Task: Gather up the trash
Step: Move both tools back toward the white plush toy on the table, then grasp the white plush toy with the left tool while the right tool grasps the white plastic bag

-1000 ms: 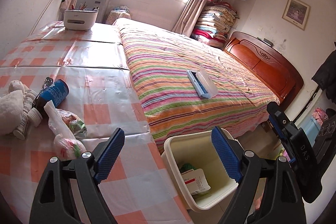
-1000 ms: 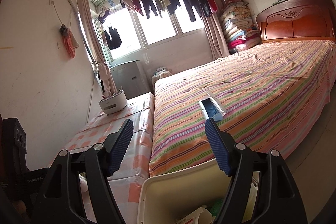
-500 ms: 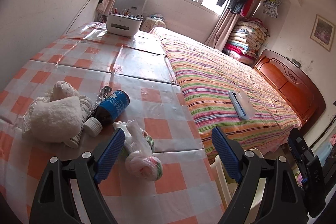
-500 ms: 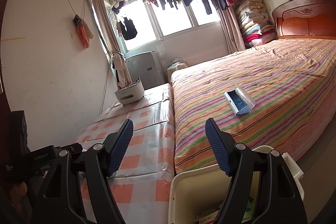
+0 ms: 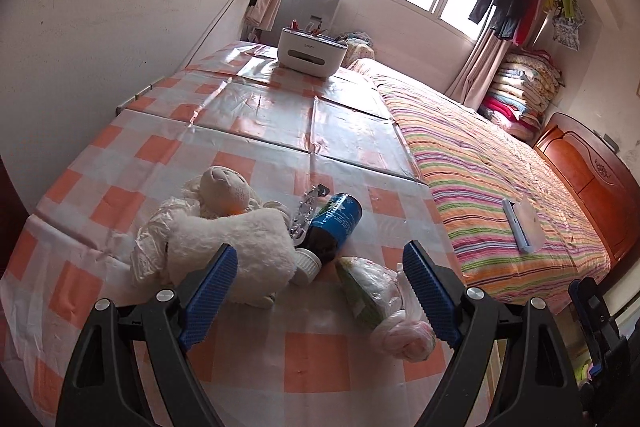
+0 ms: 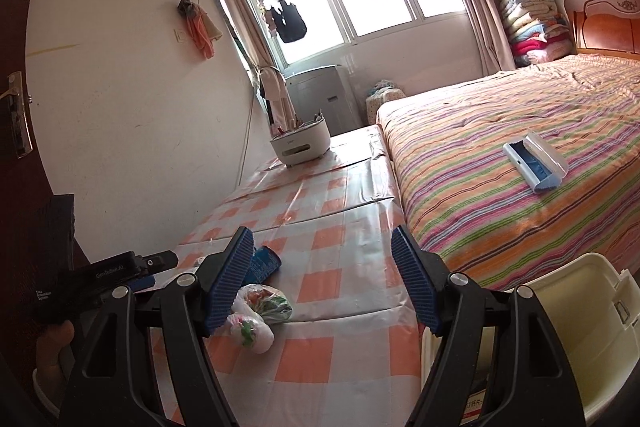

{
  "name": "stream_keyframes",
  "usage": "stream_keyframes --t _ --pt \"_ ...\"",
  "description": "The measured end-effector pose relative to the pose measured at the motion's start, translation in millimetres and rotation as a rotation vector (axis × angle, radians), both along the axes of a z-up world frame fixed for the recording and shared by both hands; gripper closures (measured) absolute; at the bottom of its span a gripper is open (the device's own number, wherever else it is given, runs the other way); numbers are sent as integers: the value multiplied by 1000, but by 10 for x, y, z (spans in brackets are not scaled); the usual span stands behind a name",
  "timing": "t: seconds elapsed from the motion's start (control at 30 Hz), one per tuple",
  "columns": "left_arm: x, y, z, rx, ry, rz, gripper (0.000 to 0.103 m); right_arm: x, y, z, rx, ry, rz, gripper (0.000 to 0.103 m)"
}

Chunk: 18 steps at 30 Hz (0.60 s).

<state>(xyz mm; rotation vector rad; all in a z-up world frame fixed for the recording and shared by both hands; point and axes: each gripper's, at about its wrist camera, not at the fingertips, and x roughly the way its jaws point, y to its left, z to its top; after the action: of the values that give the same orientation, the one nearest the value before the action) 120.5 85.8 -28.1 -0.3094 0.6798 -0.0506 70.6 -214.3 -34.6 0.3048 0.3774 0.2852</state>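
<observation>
Both jaws wide and empty, the left hand-held gripper (image 5: 320, 287) nears a knotted trash bag (image 5: 384, 303) at five o'clock on the desk (image 5: 260, 131); the right hand-held gripper (image 6: 322, 279) waits; closing on it likely comes next.

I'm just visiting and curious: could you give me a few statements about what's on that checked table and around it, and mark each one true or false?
1. Both grippers are empty, jaws apart. True: the left gripper and right gripper hold nothing.
2. The dark bottle stands upright. False: it lies on its side beside the white plush toy.
3. The tied plastic bags are in the bin. False: they lie on the checked tablecloth.
4. A blue-and-white brush lies on the striped bed. True.
5. The cream bin sits on the bed. False: it stands below, beside the table's corner.
</observation>
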Motion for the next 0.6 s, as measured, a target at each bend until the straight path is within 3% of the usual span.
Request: stream_keyframes --t 0.33,0.6 --pt "167 397 -265 -55 111 51 21 171 707 -109 -112 74 207 28" --pt "289 548 -378 -45 155 82 21 415 1142 -264 -265 135 285 28"
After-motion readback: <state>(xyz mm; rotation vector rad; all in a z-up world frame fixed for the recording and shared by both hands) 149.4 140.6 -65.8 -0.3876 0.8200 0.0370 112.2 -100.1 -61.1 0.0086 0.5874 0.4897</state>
